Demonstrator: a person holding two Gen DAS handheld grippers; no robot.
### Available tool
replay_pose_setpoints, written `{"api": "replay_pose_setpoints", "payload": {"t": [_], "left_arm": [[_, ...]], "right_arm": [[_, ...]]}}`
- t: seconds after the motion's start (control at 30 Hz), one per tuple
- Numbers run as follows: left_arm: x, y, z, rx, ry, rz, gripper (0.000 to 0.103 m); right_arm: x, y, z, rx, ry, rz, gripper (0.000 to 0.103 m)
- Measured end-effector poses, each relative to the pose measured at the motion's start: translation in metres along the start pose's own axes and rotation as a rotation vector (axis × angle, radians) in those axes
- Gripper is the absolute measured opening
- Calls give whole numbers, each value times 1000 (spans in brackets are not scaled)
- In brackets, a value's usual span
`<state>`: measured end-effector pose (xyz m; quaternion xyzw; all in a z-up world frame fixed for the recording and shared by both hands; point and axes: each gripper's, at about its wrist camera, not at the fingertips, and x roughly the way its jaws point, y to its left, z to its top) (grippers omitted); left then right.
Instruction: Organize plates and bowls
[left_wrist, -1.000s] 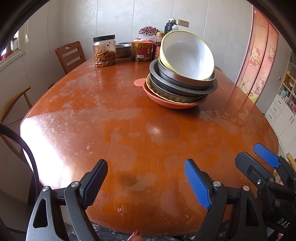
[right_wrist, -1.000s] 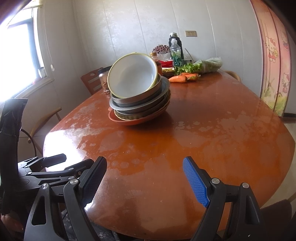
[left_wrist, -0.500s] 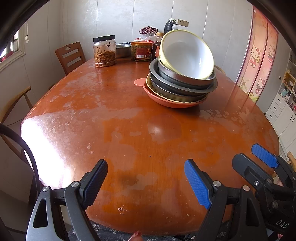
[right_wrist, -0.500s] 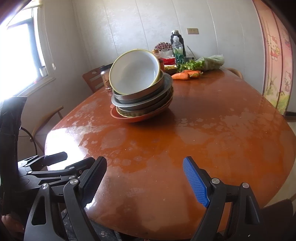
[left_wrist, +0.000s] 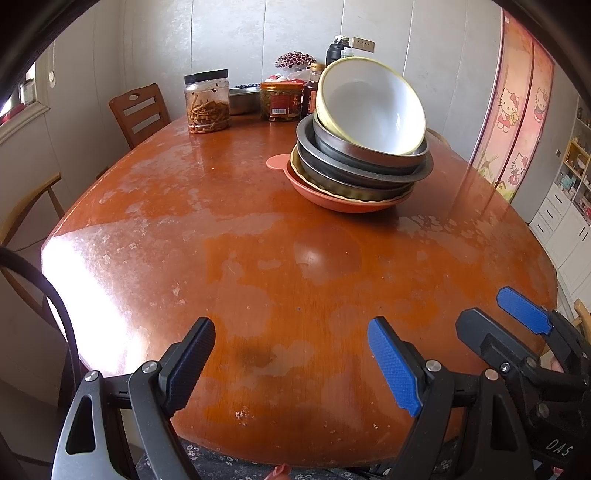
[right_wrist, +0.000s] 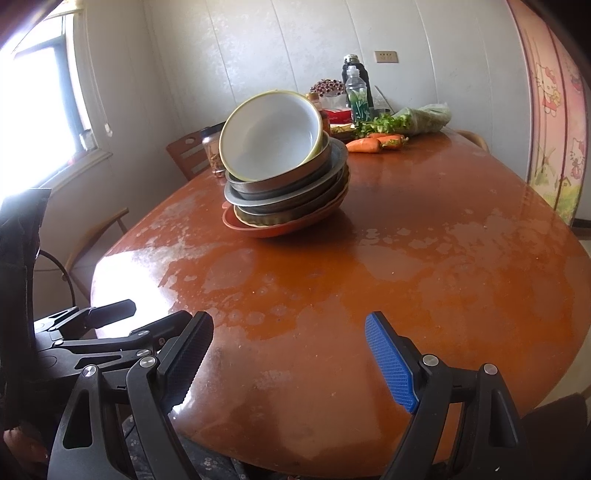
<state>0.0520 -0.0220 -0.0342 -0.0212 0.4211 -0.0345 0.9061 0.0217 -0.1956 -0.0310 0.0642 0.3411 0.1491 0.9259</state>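
A tilted white bowl with a yellow rim (left_wrist: 373, 107) (right_wrist: 273, 136) tops a stack of grey metal plates and pans (left_wrist: 362, 166) (right_wrist: 288, 188). The stack rests on an orange plate (left_wrist: 343, 201) (right_wrist: 280, 229) toward the far side of the brown table (left_wrist: 258, 266) (right_wrist: 406, 258). My left gripper (left_wrist: 291, 332) (right_wrist: 155, 314) is open over the near table edge, with nothing between its fingers. My right gripper (right_wrist: 289, 325) (left_wrist: 485, 306) is open beside it on the right, also with nothing in it. Both are well short of the stack.
Behind the stack stand a clear jar of snacks (left_wrist: 207, 101), an orange-lidded jar (left_wrist: 280, 101), a metal bowl (left_wrist: 243, 99) and bottles (right_wrist: 356, 92). Carrots (right_wrist: 373, 142) and bagged greens (right_wrist: 413, 120) lie at the far end. Wooden chairs (left_wrist: 138, 110) stand on the left.
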Motion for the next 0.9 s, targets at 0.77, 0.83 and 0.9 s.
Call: {"api": "replay_pose_setpoints", "payload": {"t": [0.77,0.83,0.9], "left_arm": [[9,7,-1,-17,16,4,85],[12,13,0,-22,13,10,86],[13,23,3,-36,15,18,86]], "right_arm": [[2,-6,-3,10,6,-8,85],[4,-9,-4,15,10,-18,85],[8,-11,-3,9,21,-22,85]]}}
